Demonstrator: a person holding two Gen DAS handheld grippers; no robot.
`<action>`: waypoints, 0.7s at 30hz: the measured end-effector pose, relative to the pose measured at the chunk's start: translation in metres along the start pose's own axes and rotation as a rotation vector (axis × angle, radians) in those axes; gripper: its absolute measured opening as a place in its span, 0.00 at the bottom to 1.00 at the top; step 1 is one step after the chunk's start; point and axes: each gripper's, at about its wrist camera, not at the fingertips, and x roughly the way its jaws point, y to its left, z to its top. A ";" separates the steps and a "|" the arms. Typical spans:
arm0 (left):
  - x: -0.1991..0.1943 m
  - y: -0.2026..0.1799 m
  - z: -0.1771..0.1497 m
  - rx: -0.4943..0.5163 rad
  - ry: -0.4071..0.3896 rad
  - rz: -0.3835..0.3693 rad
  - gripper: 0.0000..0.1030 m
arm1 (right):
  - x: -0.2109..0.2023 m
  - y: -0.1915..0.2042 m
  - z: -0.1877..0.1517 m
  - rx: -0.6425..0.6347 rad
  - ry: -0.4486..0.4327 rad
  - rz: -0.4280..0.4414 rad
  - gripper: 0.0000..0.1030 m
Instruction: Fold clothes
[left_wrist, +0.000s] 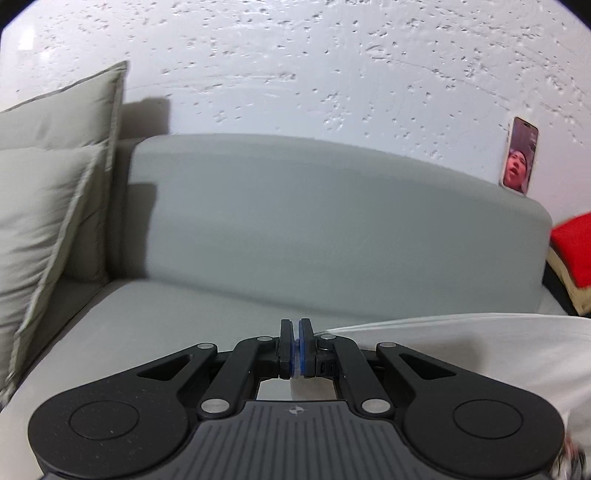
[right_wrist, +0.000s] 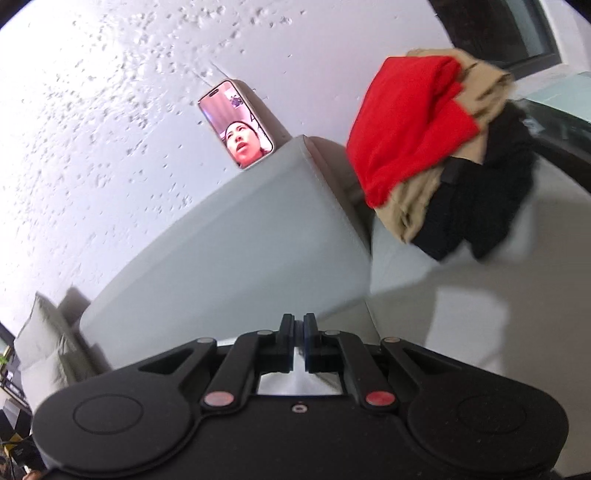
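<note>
A white garment (left_wrist: 461, 354) lies spread over the sofa seat at the lower right of the left wrist view, and its edge runs in to my left gripper (left_wrist: 296, 326). That gripper is shut, blue pads pressed together with white cloth showing just beneath them. My right gripper (right_wrist: 299, 321) is also shut, with a slim gap and a strip of the white garment (right_wrist: 299, 386) visible under its fingers. Both grippers are low over the seat and face the grey sofa backrest (left_wrist: 314, 221).
A pile of red (right_wrist: 406, 125), tan (right_wrist: 413, 206) and black (right_wrist: 480, 206) clothes sits on the sofa's right end; its red piece (left_wrist: 572, 254) also shows in the left view. A phone (right_wrist: 238, 123) leans on the wall above the backrest. Two beige cushions (left_wrist: 44, 206) stand at left.
</note>
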 end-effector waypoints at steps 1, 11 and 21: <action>-0.008 0.004 -0.009 -0.007 0.016 0.004 0.03 | -0.009 0.000 -0.005 0.002 0.011 -0.010 0.05; -0.058 0.025 -0.120 0.011 0.225 0.126 0.00 | -0.073 -0.049 -0.109 0.113 0.145 -0.131 0.04; -0.113 0.029 -0.139 0.046 0.212 0.160 0.03 | -0.112 -0.053 -0.147 0.103 0.210 -0.173 0.07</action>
